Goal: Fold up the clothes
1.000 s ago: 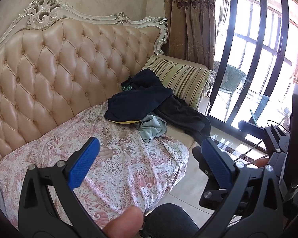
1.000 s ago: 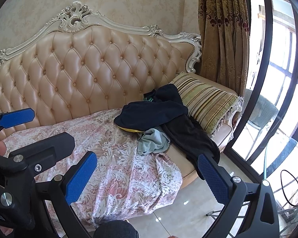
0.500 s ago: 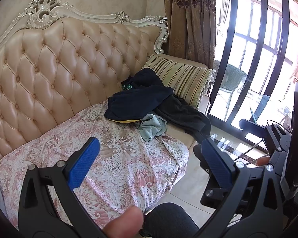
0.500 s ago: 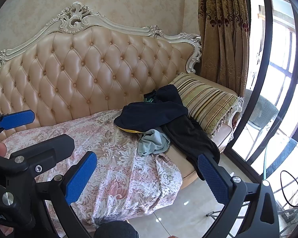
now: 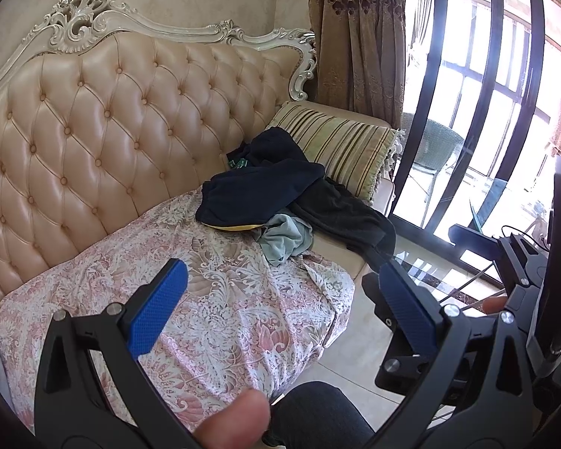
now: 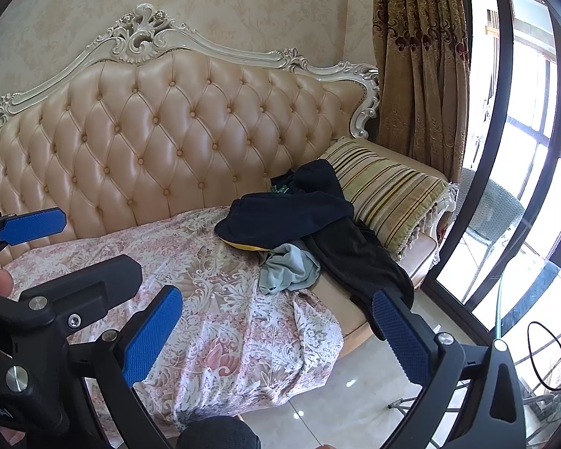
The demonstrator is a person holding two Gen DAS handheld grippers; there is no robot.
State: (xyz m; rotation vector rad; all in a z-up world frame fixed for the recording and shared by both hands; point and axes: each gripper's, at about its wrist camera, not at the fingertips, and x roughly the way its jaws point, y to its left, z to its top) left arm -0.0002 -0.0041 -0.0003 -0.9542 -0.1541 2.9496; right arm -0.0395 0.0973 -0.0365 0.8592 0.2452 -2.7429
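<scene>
Your clothes pile (image 5: 280, 202) (image 6: 303, 232) sits at the sofa's window end, against the striped pillow (image 5: 340, 153) (image 6: 389, 194).

Your left gripper (image 5: 280, 314) and right gripper (image 6: 276, 333) both hang spread wide, holding nothing, well short of the heap. You can count three garments: one navy, one black trailing lengthwise toward the seat's front edge, and one pale green bunched on the floral cover (image 5: 220, 299).

Tufted beige sofa (image 6: 168, 142), floral cover (image 6: 224, 299) on seat, striped cushion (image 6: 392, 194) at end, curtain (image 6: 422, 56) behind
</scene>
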